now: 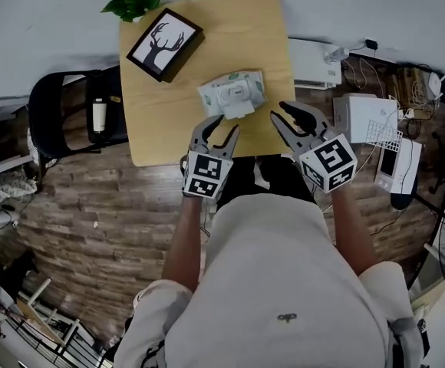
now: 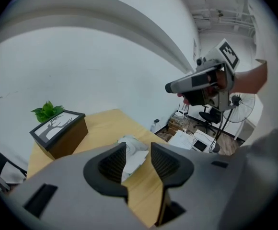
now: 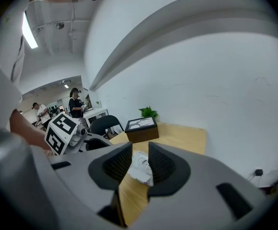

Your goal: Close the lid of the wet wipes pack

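Both grippers hover at the near edge of the table (image 1: pixel 262 37), side by side and pointing forward and down. The left gripper (image 1: pixel 224 125) has its jaws apart; in its own view the left gripper (image 2: pixel 138 159) shows only air between the ribbed pads, with the wet wipes pack (image 2: pixel 132 152) lying on the wood beyond the gap. The right gripper (image 1: pixel 280 112) is likewise spread and grips nothing, and from the right gripper (image 3: pixel 140 162) the same pack (image 3: pixel 141 169) shows between and past the pads, untouched.

Just ahead of both sets of fingertips, the wet wipes pack (image 1: pixel 232 90) lies flat near the table's front edge, about midway across. Its white lid (image 1: pixel 238 110) is open, folded out toward the person over the pack's near side.

Farther back on the left sits a black framed stag picture (image 1: pixel 165 43), set at an angle, with a small green plant (image 1: pixel 134 4) at the far corner against the pale wall (image 1: pixel 345 6). A black chair (image 1: pixel 61 113) stands left of the table.
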Demonstrator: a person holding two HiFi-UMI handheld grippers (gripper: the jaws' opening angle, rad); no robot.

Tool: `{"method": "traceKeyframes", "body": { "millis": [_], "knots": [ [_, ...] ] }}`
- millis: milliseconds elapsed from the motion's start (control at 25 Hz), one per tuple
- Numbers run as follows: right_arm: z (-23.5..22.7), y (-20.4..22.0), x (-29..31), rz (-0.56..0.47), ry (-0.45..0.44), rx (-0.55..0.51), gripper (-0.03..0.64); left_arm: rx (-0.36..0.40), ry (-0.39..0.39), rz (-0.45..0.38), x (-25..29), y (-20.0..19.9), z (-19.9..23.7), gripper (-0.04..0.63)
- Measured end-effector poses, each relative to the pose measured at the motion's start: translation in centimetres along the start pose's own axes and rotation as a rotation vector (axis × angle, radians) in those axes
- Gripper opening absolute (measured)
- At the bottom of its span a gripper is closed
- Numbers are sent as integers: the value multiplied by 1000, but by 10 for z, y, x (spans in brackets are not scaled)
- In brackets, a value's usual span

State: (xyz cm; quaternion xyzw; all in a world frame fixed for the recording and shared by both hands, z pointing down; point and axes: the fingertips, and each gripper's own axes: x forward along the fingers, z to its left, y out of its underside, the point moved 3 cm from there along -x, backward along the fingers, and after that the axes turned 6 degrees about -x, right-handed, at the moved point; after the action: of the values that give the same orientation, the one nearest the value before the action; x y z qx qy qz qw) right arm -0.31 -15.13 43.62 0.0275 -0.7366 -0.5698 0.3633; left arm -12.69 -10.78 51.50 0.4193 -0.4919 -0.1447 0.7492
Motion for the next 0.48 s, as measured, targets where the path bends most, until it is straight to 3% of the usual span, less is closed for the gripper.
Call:
{"method": "traceKeyframes", "body": {
  "millis": [120, 240, 480],
  "knots": [
    [-2, 3, 9, 13, 6, 17, 101, 35, 26, 37, 13, 8, 4, 164],
    [-2, 5, 14, 30, 5, 25, 101, 14, 53, 57, 22, 16, 6, 172],
    [-9, 14, 21, 59, 3, 46, 101, 41, 46, 100, 42, 29, 11, 176]
  ]
}}
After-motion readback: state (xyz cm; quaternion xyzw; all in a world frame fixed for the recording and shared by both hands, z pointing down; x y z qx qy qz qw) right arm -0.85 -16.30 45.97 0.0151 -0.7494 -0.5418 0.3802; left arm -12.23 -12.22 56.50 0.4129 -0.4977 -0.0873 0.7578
